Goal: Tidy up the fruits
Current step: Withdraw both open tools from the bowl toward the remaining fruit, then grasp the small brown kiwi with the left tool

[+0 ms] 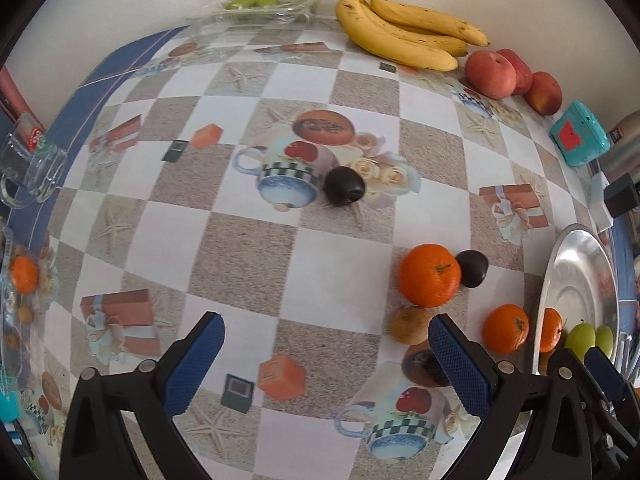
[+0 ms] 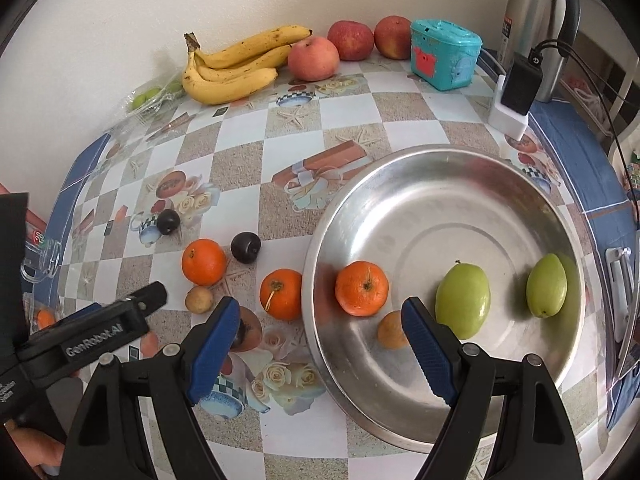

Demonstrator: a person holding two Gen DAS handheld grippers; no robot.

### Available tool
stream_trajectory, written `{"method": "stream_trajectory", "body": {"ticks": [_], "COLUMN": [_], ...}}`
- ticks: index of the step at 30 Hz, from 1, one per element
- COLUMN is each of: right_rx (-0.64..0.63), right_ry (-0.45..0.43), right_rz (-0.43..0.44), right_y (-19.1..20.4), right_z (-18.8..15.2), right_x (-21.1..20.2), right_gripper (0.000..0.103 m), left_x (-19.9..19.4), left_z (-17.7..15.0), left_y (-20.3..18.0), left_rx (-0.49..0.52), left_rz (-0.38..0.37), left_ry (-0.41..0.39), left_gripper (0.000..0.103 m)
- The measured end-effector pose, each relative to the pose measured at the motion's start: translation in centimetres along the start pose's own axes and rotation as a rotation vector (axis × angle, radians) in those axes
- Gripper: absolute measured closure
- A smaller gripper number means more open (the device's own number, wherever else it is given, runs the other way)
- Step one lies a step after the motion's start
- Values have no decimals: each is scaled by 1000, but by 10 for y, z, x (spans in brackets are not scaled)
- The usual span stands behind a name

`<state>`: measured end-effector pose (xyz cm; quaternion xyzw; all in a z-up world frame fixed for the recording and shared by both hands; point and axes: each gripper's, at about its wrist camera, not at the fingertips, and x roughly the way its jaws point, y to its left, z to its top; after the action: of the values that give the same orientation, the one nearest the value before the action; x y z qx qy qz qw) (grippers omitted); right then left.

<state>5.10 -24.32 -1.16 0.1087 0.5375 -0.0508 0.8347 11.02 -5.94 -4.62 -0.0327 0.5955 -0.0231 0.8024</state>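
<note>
A steel bowl (image 2: pixel 440 184) on the checkered table holds one orange (image 2: pixel 362 288) and two green fruits (image 2: pixel 463 306), (image 2: pixel 546 285). Outside it lie two oranges (image 2: pixel 204 261), (image 2: pixel 281 294), two dark plums (image 2: pixel 246 247), (image 2: pixel 168 221) and a small brown fruit (image 2: pixel 199 299). My right gripper (image 2: pixel 320 344) is open and empty over the bowl's near left rim. My left gripper (image 1: pixel 326 354) is open and empty, low over the table; the oranges (image 1: pixel 430 275), (image 1: pixel 505 328) and a plum (image 1: pixel 473 268) lie ahead to its right, another plum (image 1: pixel 344 185) farther ahead. The bowl (image 1: pixel 576 280) shows at the right edge.
Bananas (image 2: pixel 232 68) and three apples (image 2: pixel 313 58) lie along the back wall. A teal box (image 2: pixel 445 53), a charger (image 2: pixel 518 88) and a steel flask (image 2: pixel 536 20) stand at the back right. A clear bag with green fruit (image 1: pixel 250 4) lies at the back left. A glass mug (image 1: pixel 32 168) sits at the left edge.
</note>
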Motion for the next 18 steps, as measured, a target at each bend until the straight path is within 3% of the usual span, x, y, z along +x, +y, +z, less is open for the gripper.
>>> {"method": "stream_trajectory", "body": {"ticks": [6,18], "right_rx": [7,7], "right_ry": [-1,-5], "right_rz": [1,3], "right_y": [-2,-4], "right_z": [1,0], "right_x": [0,-1], "right_gripper": [20,20], "left_x": [5,19], "left_z": [2,0], "left_y": [-16,-30], "left_rx": [36,63], "left_rz": [-24,-62], "left_ry": [-4,24], "left_gripper": [2,23]}}
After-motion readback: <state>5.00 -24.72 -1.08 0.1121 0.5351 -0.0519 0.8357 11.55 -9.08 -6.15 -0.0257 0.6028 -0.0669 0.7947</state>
